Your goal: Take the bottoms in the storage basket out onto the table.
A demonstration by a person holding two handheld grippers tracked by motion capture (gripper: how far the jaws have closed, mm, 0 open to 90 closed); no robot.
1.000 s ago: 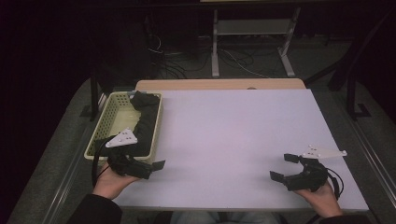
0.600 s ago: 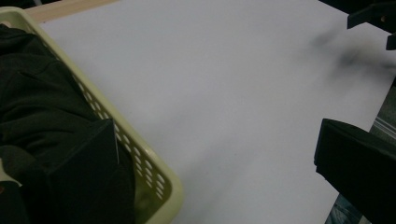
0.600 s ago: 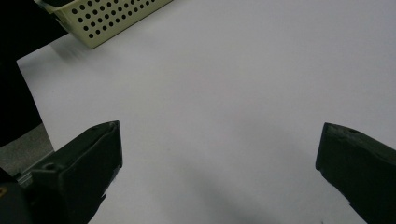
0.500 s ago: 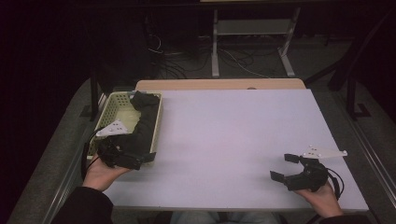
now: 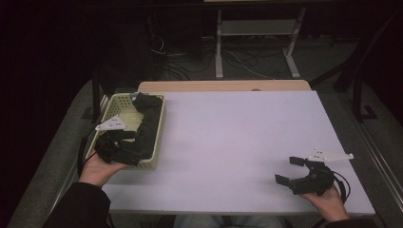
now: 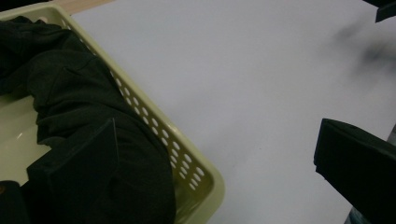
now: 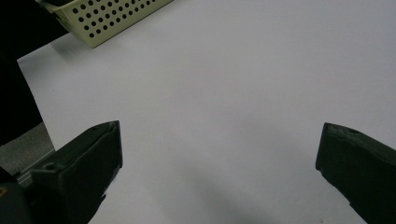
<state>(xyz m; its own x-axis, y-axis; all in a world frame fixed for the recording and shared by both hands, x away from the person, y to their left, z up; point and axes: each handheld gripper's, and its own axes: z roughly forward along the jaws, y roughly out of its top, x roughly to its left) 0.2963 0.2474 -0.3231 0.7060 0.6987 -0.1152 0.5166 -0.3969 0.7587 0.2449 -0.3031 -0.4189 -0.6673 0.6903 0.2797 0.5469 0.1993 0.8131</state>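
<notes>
A pale yellow-green perforated basket (image 5: 159, 127) stands at the table's left edge with a black cloth (image 5: 148, 118) bundled along its right side. My left gripper (image 5: 130, 151), held by a hand, hovers at the basket's near end. In the left gripper view it (image 6: 215, 179) is open, one jaw over the black cloth (image 6: 70, 93) inside the basket (image 6: 156, 128), the other outside over the white tabletop. I cannot tell whether it touches the cloth. My right gripper (image 5: 289, 170) is open near the front right corner with nothing between its jaws (image 7: 219, 172).
The white tabletop (image 5: 237, 142) spreads wide between the two grippers. The basket (image 7: 112, 16) lies far off in the right gripper view. Beyond the table's far edge are a metal stand (image 5: 256, 28) and cables on a dark floor.
My left gripper has moved left and away from me, from the table in front of the basket to over its near end. The right gripper has barely moved.
</notes>
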